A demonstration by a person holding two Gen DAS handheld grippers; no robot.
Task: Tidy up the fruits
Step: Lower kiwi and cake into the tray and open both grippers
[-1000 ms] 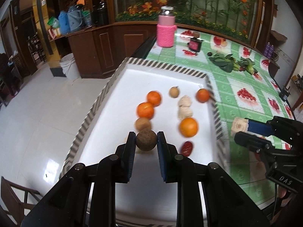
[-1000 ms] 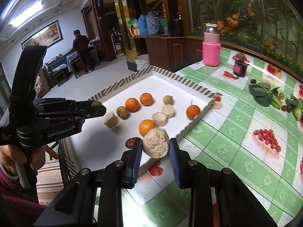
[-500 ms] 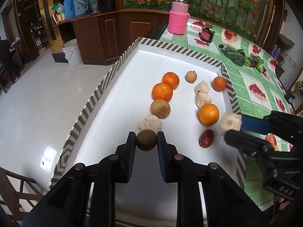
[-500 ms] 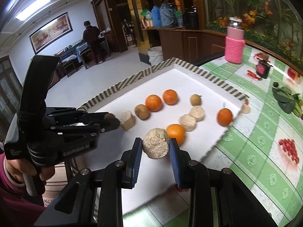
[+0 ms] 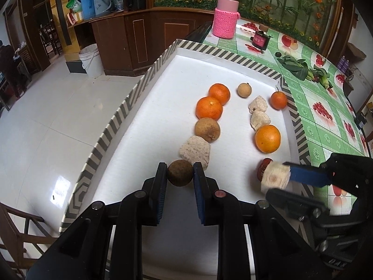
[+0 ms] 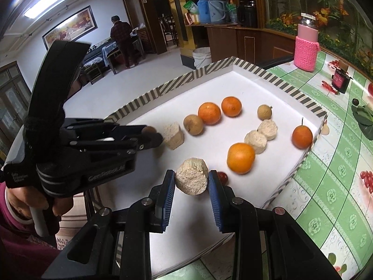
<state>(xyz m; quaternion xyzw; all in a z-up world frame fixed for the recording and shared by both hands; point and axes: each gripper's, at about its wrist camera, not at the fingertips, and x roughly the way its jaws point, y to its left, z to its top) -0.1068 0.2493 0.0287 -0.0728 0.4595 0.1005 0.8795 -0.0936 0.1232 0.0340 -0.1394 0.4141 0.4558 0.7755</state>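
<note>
My left gripper (image 5: 180, 173) is shut on a dark brown round fruit (image 5: 180, 172), held low over the white tray (image 5: 149, 126), just in front of a pale rough chunk (image 5: 195, 149). That chunk ends a line with a brown fruit (image 5: 207, 130) and two oranges (image 5: 209, 108). My right gripper (image 6: 191, 180) is shut on a pale rough chunk (image 6: 191, 179) over the tray's near part, beside a red date (image 6: 222, 176) and a large orange (image 6: 240, 158). A second line holds two pale chunks (image 6: 256, 138).
The tray has a striped rim (image 5: 116, 119) and sits at the corner of a green patterned table (image 5: 326, 107). A small orange (image 5: 278, 99) and a tan round fruit (image 5: 244, 90) lie at the far end. A pink-sleeved jar (image 5: 225, 21) and leafy greens (image 5: 296, 66) stand beyond.
Both grippers pulled back toward the tray's near end while holding their fruits. The right gripper carried its pale chunk from over the table edge to above the tray by the date.
</note>
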